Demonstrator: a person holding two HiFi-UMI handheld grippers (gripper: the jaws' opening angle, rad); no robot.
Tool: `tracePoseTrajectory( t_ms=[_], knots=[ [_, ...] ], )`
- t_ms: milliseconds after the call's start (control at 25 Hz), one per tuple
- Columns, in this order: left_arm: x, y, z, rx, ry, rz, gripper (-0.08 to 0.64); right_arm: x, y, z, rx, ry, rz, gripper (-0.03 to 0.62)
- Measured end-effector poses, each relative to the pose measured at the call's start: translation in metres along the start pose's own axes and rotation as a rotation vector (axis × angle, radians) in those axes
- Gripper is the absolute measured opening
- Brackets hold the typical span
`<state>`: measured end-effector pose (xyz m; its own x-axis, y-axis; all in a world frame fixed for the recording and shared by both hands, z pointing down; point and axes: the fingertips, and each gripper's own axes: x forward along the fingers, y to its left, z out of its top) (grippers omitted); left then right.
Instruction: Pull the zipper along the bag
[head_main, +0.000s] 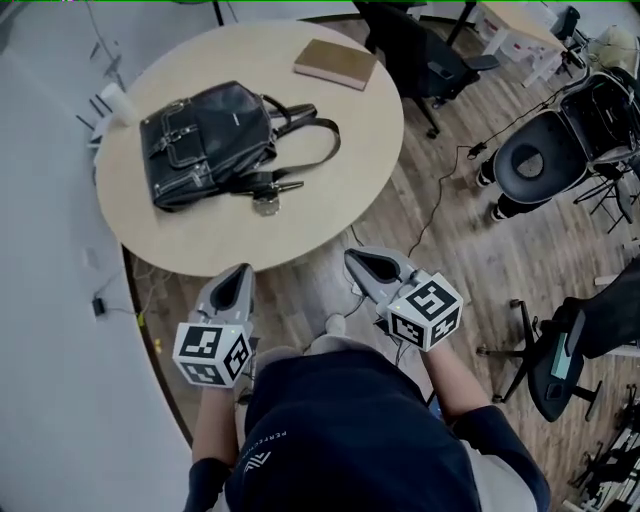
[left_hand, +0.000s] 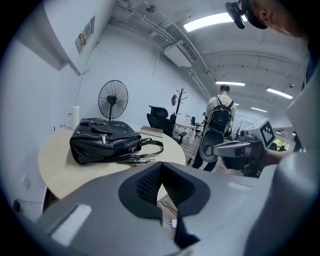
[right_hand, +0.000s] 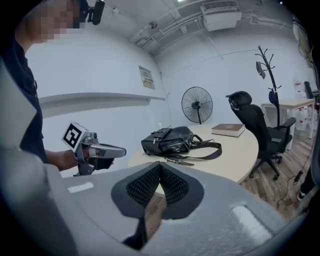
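The round table (head_main: 330, 190) takes the upper middle of the head view, and a black leather bag (head_main: 205, 140) lies flat on its left half. The long axis of the bag runs about left to right in that view, a little tilted. The side with the two buckles faces the left edge of the table, and the strap (head_main: 318, 140) loops out from the right end, toward the table's middle. A small metal clasp (head_main: 265, 205) lies on the table just beside the near edge of the bag. The zipper is too small to make out. A brown book (head_main: 335, 63) lies at the far edge, well apart from the bag.

The left gripper (head_main: 243, 270) has its jaws pressed together with nothing between them. The right gripper (head_main: 352, 256) is also closed and empty. Both point toward the table from its near edge, above the wooden floor (head_main: 450, 230), and touch nothing.
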<state>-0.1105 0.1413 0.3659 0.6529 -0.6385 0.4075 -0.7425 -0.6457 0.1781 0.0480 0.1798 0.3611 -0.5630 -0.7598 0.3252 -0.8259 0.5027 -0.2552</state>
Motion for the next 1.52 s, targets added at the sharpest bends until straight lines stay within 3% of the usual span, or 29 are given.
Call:
tracePoseTrajectory(
  t_ms=[440, 560, 800, 960, 1200, 1520],
  knots=[
    [0.01, 0.032, 0.024, 0.002, 0.018, 0.134, 0.017, 0.059, -0.048, 0.019, -0.038, 0.023, 0.09, 0.006],
    [0.015, 0.054, 0.03, 0.002, 0.021, 0.152, 0.017, 0.084, -0.056, 0.026, -0.05, 0.051, 0.104, 0.061],
    [0.047, 0.094, 0.053, 0.041, 0.031, 0.142, 0.018, 0.129, -0.076, 0.055, -0.104, 0.064, 0.08, 0.085],
    [0.073, 0.112, 0.066, 0.083, 0.045, 0.097, 0.028, 0.157, -0.088, 0.067, -0.126, 0.076, 0.07, 0.103],
    [0.092, 0.124, 0.08, 0.081, 0.057, 0.039, 0.037, 0.188, -0.095, 0.071, -0.189, 0.128, 0.075, 0.112],
    [0.108, 0.14, 0.083, 0.051, 0.065, 0.091, 0.044, 0.228, -0.115, 0.067, -0.272, 0.179, 0.132, 0.112]
  ],
)
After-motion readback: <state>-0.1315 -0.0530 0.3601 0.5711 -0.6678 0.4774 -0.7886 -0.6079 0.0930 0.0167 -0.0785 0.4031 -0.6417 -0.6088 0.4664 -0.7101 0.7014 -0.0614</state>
